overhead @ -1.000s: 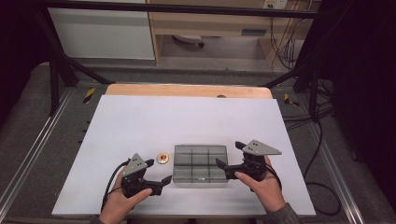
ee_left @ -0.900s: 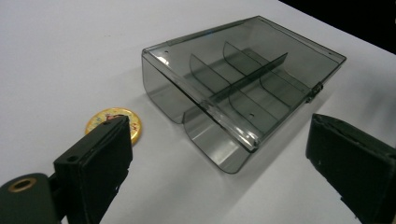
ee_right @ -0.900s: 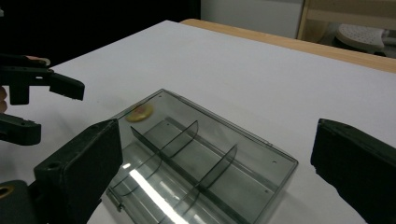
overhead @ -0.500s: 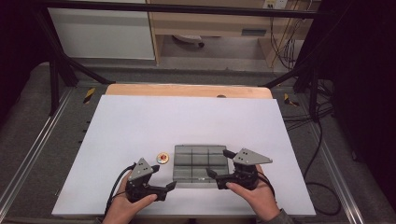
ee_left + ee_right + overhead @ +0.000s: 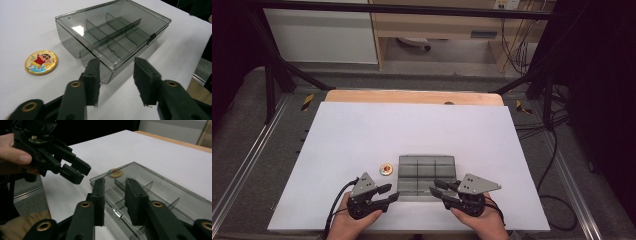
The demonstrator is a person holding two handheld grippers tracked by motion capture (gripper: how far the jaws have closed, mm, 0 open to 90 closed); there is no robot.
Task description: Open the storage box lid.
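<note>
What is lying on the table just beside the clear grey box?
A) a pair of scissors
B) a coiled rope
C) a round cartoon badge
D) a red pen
C: a round cartoon badge lies flat on the white table, just apart from the box.

I've drawn both hands back toward my edge of the table — my left gripper and my right gripper now sit at the near corners of the grey compartment box, jaws apart — earlier they flanked its sides.
</note>
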